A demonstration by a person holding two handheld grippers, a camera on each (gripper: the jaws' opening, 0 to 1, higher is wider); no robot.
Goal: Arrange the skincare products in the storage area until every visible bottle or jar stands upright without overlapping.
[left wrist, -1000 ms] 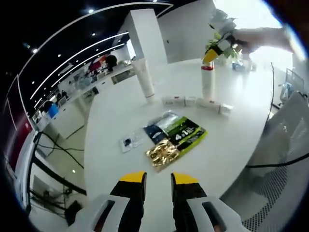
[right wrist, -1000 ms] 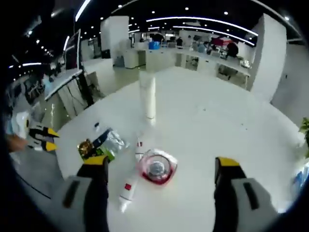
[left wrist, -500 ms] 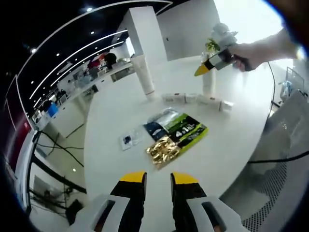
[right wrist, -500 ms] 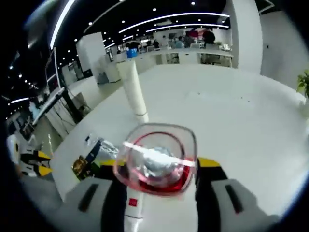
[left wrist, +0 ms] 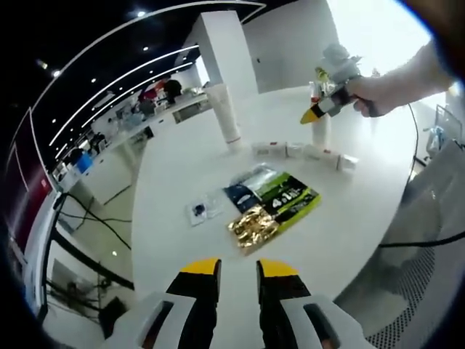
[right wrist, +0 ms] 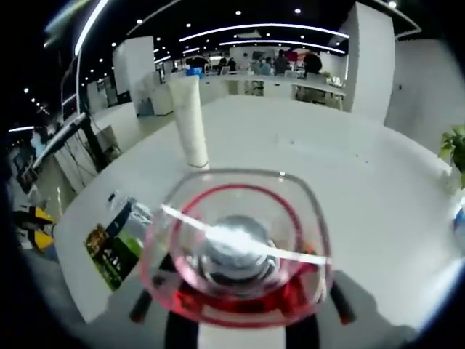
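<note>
— Where is the bottle right now?

— The clear bottle with the red band (right wrist: 236, 254) stands on end directly in front of the right gripper's camera, its square cap looming large in the right gripper view. In the left gripper view that bottle (left wrist: 320, 129) is upright on the white table (left wrist: 182, 167), at the end of a row of small tubes and jars lying on their sides (left wrist: 301, 152).

— And the right gripper's jaws?

— Closed in on the bottle from both sides — dark fingers (right wrist: 182, 331) show at either edge of its red-banded shoulder. From the left gripper view, the right gripper (left wrist: 325, 107) sits against the bottle's upper part, held by a person's hand (left wrist: 367, 94).

— The left gripper?

— The left gripper (left wrist: 238, 267) hangs above the near table edge, its yellow-tipped jaws a narrow gap apart and holding nothing.

— Anything else on the table?

— A tall white tube (left wrist: 224, 113) stands on its cap, well apart from the row. Nearer lie a green and gold sachet pile (left wrist: 272, 207) and, just beside it, a small clear packet (left wrist: 200, 211).
</note>
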